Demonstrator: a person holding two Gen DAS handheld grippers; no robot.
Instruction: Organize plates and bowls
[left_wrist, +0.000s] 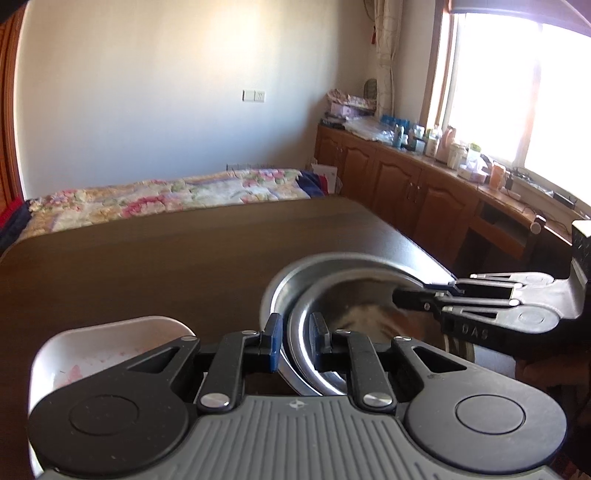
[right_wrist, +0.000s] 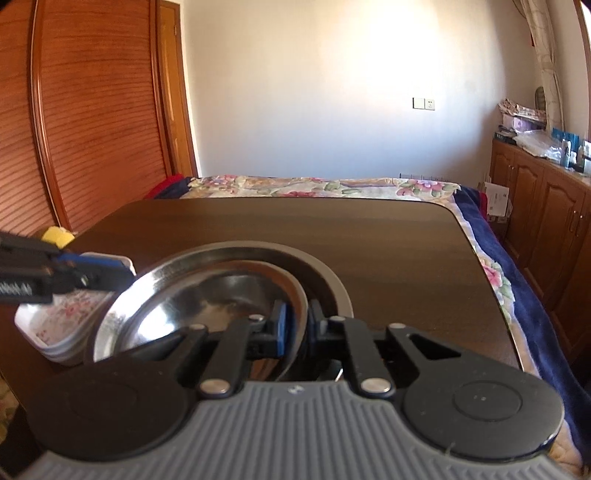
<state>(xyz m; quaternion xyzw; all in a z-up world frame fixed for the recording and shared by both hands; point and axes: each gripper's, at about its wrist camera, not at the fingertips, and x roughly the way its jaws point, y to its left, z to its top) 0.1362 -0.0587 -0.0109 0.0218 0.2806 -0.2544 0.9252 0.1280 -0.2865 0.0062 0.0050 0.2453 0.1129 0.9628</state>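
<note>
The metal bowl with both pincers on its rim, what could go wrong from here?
1. The bowl is pinched only at thin, shiny rims by the left gripper and right gripper; it might slip or tilt.
2. It sits in a wider steel plate that lies near the table edge, so a tug could drag that off.
3. The floral dish is close and could get bumped.

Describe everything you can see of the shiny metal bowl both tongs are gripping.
The metal bowl is round, shallow and mirror-bright, like stainless steel, with a rolled rim; it looks empty. It is tilted above a larger metal dish on the dark wooden table. The left tongs pinch its rim on one side, the right tongs on the opposite side. A white floral dish sits beside it.
</note>
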